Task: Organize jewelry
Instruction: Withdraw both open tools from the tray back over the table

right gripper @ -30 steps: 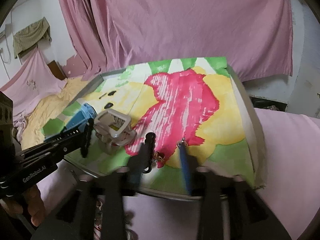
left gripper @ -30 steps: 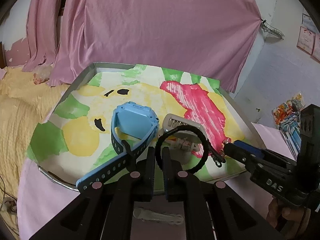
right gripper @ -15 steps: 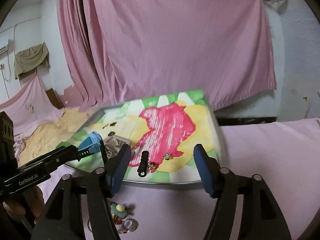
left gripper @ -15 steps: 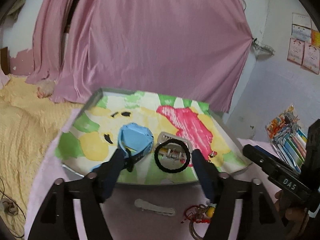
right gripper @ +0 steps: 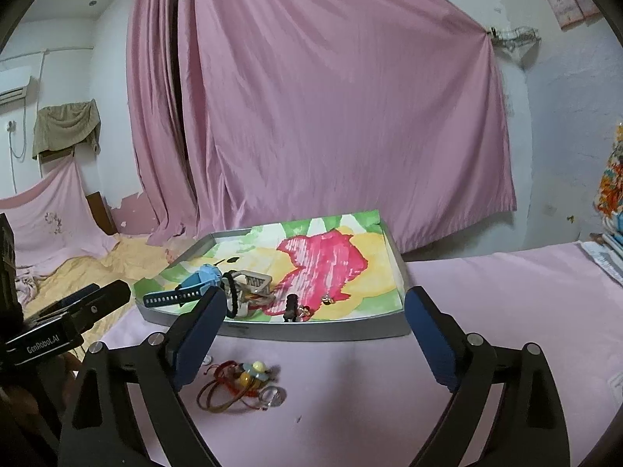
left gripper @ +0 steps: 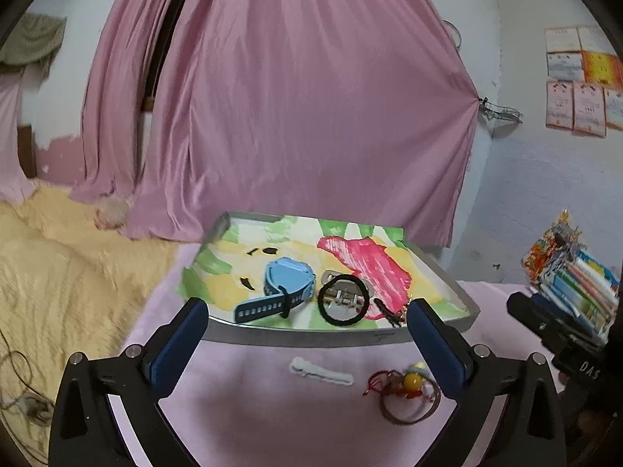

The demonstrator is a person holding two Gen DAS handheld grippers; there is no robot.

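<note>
Pink cloth covers my table; pink curtains hang behind. Both my left hand-held gripper and right hand-held gripper gape empty. Blue watch lies in the painted metal tray.

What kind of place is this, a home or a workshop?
Most likely a room in a home, perhaps a bedroom: a pink curtain covers the wall, a yellow blanket lies at the left, and a tray of jewelry sits on a pink cloth-covered surface.
</note>
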